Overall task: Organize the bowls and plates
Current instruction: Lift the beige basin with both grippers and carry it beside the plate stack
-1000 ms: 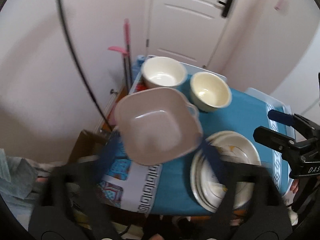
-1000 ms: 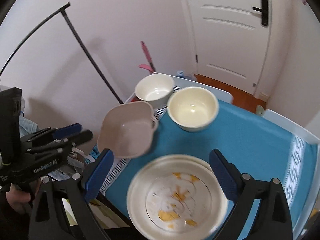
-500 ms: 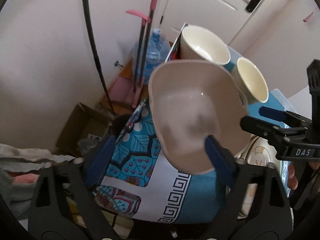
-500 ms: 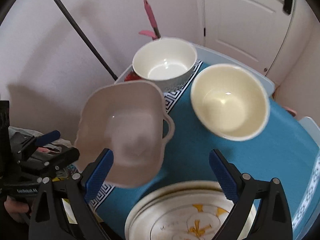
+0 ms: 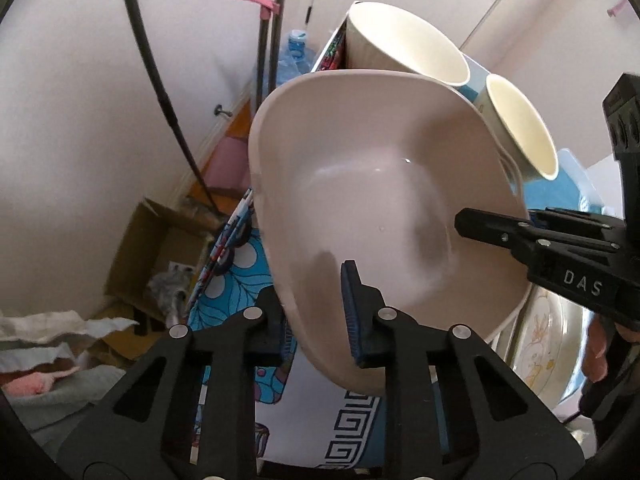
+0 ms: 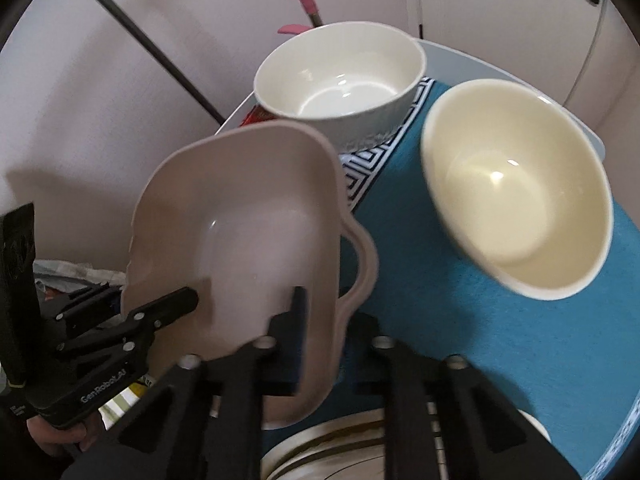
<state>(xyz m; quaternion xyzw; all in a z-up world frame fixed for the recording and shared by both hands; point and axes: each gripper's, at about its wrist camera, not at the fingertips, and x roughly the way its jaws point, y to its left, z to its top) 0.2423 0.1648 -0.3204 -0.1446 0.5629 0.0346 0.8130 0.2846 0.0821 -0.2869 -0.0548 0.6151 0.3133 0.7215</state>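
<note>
Both my grippers, left gripper closing and right gripper, pinch the pink dish rim at 6 o'clock. Uneven lift could tilt it into the cream bowl at 2 o'clock.

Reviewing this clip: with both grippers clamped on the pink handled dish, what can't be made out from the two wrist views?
- Plate stack: how many plates; left wrist view, hidden by the pink dish and the right gripper. In the right wrist view it is cut off by the bottom edge.
- Whether the dish rests on the table: its underside is unseen in both views.
- Left gripper: its outer pad sits behind the dish wall.
- Cardboard box contents: blurred, left wrist view.
</note>
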